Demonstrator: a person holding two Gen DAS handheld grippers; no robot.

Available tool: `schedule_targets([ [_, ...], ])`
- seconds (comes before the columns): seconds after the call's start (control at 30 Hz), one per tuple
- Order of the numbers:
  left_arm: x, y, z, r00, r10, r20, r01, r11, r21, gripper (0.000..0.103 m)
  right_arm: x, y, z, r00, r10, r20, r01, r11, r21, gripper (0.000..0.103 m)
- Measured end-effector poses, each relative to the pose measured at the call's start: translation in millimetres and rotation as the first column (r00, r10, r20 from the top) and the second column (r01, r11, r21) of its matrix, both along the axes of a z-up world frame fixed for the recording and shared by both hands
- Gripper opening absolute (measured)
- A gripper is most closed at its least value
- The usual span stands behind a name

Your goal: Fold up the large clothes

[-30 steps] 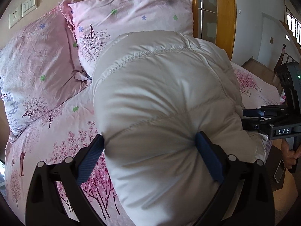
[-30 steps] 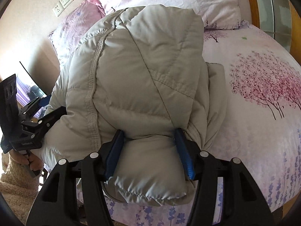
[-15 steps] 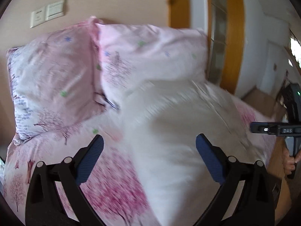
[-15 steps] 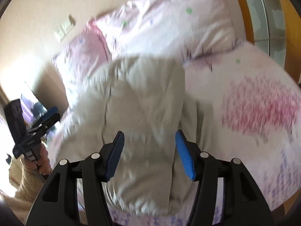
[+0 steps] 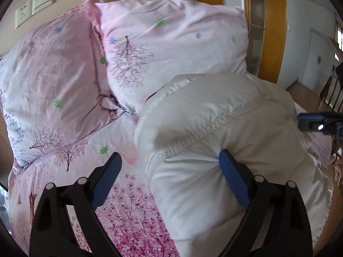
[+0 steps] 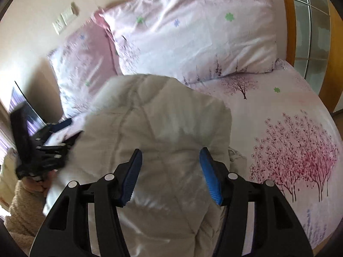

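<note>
A folded, puffy off-white down jacket (image 5: 225,132) lies on the pink flowered bed sheet (image 5: 120,209); it also shows in the right wrist view (image 6: 163,128). My left gripper (image 5: 169,177) is open at the jacket's near left edge; its right finger (image 5: 232,182) presses into the padding, its left finger is over the sheet. My right gripper (image 6: 170,175) is open just above the jacket, holding nothing. The left gripper also shows at the left of the right wrist view (image 6: 47,141).
Two pink flowered pillows (image 5: 171,49) (image 5: 49,81) lean on the wall behind the jacket. A wooden frame with glass (image 6: 308,25) stands at the bed's right. Wall sockets (image 5: 34,2) are above the pillows. Bare sheet (image 6: 289,128) lies right of the jacket.
Both grippers let go of the jacket and opened. The jacket dropped onto the bed and lies lower and farther from both cameras, showing more of the pillows.
</note>
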State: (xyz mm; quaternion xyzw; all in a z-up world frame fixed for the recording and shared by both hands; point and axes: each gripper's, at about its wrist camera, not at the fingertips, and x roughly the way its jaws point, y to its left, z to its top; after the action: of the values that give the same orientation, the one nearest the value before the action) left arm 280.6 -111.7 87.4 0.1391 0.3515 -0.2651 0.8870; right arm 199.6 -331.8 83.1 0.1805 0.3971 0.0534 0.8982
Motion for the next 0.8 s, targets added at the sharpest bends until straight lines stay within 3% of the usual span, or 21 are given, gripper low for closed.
schedule_targets([
  [0.1,-2.3,-7.9,-2.0,1.0,-0.007,-0.003,0.007,1.0,0.011,0.09,1.2,3.5,-6.5,1.0,0.011,-0.025,-0.011,0.999,-0.03,0.058],
  [0.2,-6.4,-15.3,-2.4,1.0,-0.016,0.014,0.016,0.999,0.032,0.09,8.4,1.7,-29.0,0.992,-0.005,-0.127,-0.003,0.998,-0.063,0.058],
  [0.27,-9.0,-17.1,-2.8,0.999,-0.025,0.02,0.025,0.999,0.026,0.09,11.3,-3.0,-45.0,0.986,0.005,-0.166,-0.01,0.999,-0.031,0.059],
  [0.4,-11.0,-4.0,7.4,1.0,-0.026,-0.004,0.025,0.998,-0.054,0.09,15.1,-10.1,-62.3,0.98,0.019,-0.197,-0.013,0.999,0.032,0.06],
  [0.5,-17.3,11.4,16.8,1.0,-0.005,0.017,0.006,0.998,-0.067,0.095,16.9,-8.6,-66.0,0.977,0.027,-0.21,-0.021,0.999,0.034,0.06],
  [0.73,-23.8,20.6,5.6,0.999,0.014,0.035,-0.014,1.0,-0.012,0.097,19.3,-8.1,-72.1,0.974,0.027,-0.224,-0.019,0.999,0.037,0.062],
  [0.8,-26.1,13.8,2.6,0.998,0.018,0.054,-0.02,0.999,0.034,0.097,16.6,-6.9,-66.0,0.977,0.014,-0.211,-0.011,1.0,0.013,0.062],
])
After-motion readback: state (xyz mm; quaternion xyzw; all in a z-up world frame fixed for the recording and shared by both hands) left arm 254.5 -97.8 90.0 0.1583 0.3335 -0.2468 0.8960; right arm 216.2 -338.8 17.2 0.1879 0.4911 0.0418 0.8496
